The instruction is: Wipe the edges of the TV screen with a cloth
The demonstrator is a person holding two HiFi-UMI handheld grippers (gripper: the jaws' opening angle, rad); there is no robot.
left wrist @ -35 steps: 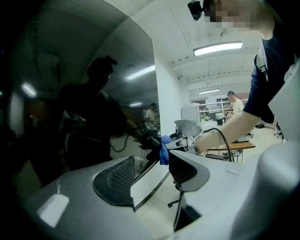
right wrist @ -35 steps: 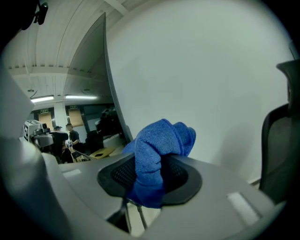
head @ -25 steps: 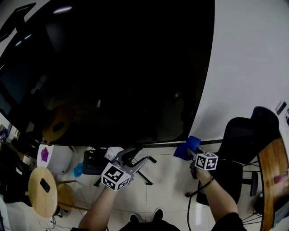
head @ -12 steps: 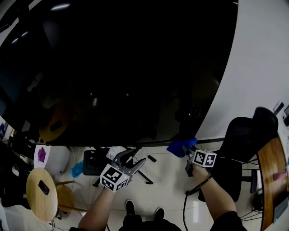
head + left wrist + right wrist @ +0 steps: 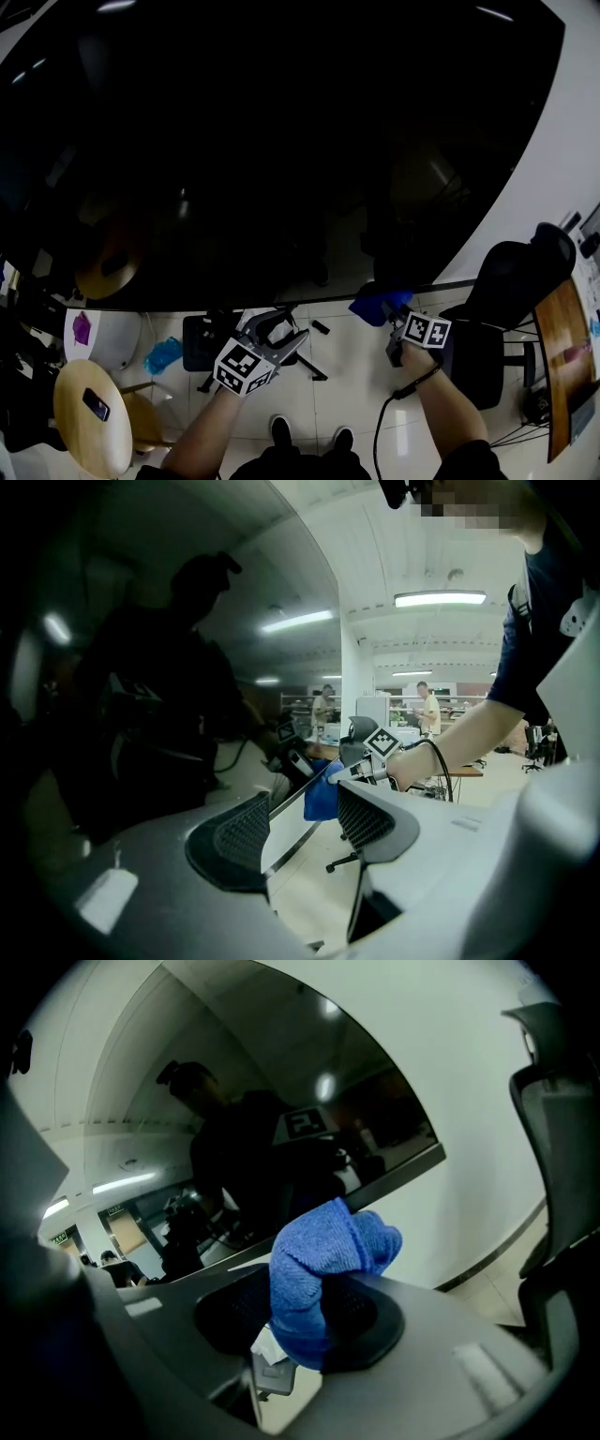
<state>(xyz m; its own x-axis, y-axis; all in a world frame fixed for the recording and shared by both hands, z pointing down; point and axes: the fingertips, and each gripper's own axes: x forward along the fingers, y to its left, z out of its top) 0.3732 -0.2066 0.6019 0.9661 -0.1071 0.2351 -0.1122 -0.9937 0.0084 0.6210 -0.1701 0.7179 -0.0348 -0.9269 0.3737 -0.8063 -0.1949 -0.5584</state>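
Note:
A large dark TV screen [image 5: 262, 141] fills most of the head view; its lower edge [image 5: 319, 298] runs across the middle. My right gripper [image 5: 386, 311] is shut on a blue cloth [image 5: 378, 304], which is held against the screen's lower edge near the right. In the right gripper view the blue cloth [image 5: 323, 1265] bulges out between the jaws, with the screen's bottom edge [image 5: 394, 1177] just beyond. My left gripper [image 5: 272, 326] hangs below the screen's lower edge, open and empty. The left gripper view shows the blue cloth [image 5: 321, 791] and the right gripper [image 5: 361, 766] further along the edge.
A black office chair [image 5: 511, 281] stands to the right by the white wall [image 5: 562, 141]. A wooden desk [image 5: 567, 356] is at far right. Round wooden stools [image 5: 89, 412] and a black stand [image 5: 202, 342] sit on the tiled floor at lower left.
The view has shifted so the screen's right edge sits further right. My right gripper with the cloth keeps close under the lower edge, slightly left of before. The left gripper stays about where it was.

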